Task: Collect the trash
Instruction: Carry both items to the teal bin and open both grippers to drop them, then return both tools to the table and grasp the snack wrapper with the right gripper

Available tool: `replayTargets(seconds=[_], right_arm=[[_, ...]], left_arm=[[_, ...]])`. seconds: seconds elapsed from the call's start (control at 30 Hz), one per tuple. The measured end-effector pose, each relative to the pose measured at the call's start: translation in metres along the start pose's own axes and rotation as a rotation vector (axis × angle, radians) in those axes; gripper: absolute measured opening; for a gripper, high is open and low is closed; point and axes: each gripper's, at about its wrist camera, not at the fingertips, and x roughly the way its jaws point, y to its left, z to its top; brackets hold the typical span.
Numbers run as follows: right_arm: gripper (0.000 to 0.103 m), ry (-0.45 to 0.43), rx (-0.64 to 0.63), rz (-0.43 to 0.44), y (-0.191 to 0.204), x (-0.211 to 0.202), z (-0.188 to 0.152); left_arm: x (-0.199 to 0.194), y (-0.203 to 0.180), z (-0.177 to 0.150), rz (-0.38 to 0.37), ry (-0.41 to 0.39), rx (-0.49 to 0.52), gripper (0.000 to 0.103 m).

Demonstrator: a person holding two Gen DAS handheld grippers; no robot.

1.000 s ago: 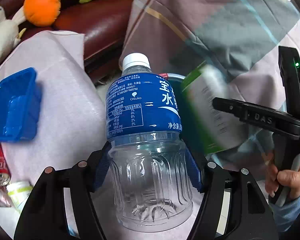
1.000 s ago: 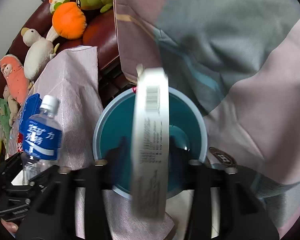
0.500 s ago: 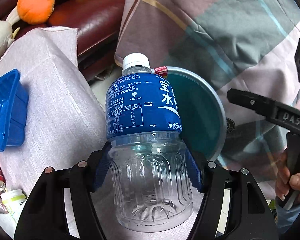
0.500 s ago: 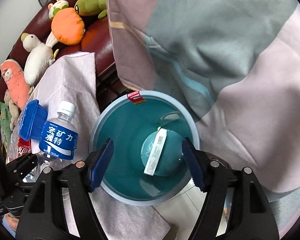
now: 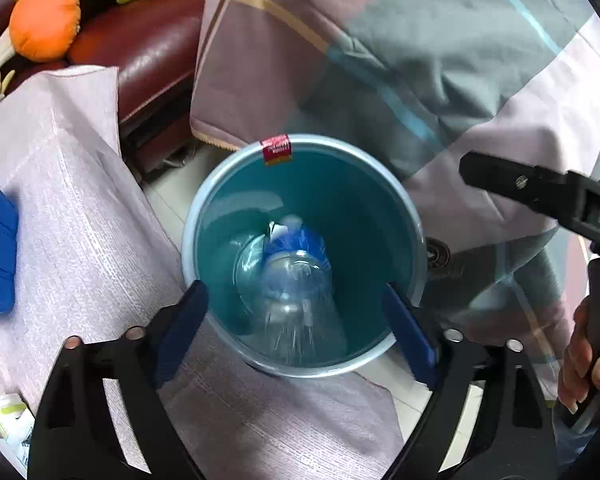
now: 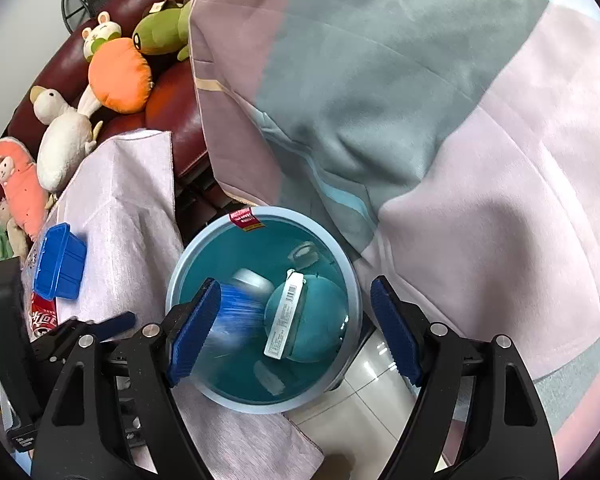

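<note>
1. The left tool [image 5: 296,322] hangs over a teal bin [image 5: 412,216], its blue pads spread wide with nothing between them.
2. A clear bottle [image 5: 294,276] with a blue label shows as a blur inside the bin, below the left tool; it looks to be dropping in, neck first.
3. The right tool [image 6: 296,332] also points down at the bin, its pads wide apart and holding nothing.
4. From the right view, a white box [image 6: 286,314] with a barcode lies at the bottom of the bin, and the blurred bottle sits to its left.
5. The bin stands on the floor between a table [image 5: 80,216] draped in pale cloth and a bed with a checked cover [image 5: 380,60].
6. More trash waits on the table: a red can [image 6: 44,318] beside a blue tray [image 6: 58,266], and a small white and green container [image 5: 8,414] near the left edge of the left view.
7. The step in hand seems to be dropping the bottle into the bin.
8. The next move likely calls for swinging one tool back over the table, lining its wide pads on either side of the can, and closing on it.
</note>
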Motion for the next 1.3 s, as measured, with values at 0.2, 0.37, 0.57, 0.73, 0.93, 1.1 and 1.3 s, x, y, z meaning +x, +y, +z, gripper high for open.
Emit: replayTargets(seconds=[0.2, 0.37, 0.57, 0.73, 0.93, 1.1, 1.3], right_arm=[[0.076, 0.020, 0.006, -0.006, 0.002, 0.004, -0.002], [0.078, 0.039, 0.001, -0.015, 0.009, 0.005, -0.005], [0.078, 0.054, -0.011, -0.032, 0.020, 0.003, -0.008], [0.083, 0.059, -0.043, -0.039, 0.039, -0.005, -0.013], [0.083, 0.064, -0.101, -0.029, 0.074, -0.014, -0.022], [0.083, 0.066, -0.162, -0.015, 0.112, -0.022, -0.034], [0.083, 0.061, -0.240, 0.001, 0.158, -0.035, -0.048]], left_arm=[[-0.006, 0.011, -0.007, -0.010, 0.003, -0.037, 0.090], [-0.009, 0.021, -0.016, -0.006, 0.004, -0.067, 0.090], [-0.025, 0.033, -0.025, -0.018, -0.019, -0.103, 0.090], [-0.047, 0.043, -0.037, -0.019, -0.056, -0.125, 0.092], [-0.079, 0.064, -0.057, -0.006, -0.101, -0.162, 0.093], [-0.107, 0.093, -0.080, 0.012, -0.138, -0.208, 0.093], [-0.141, 0.129, -0.111, 0.051, -0.186, -0.266, 0.093]])
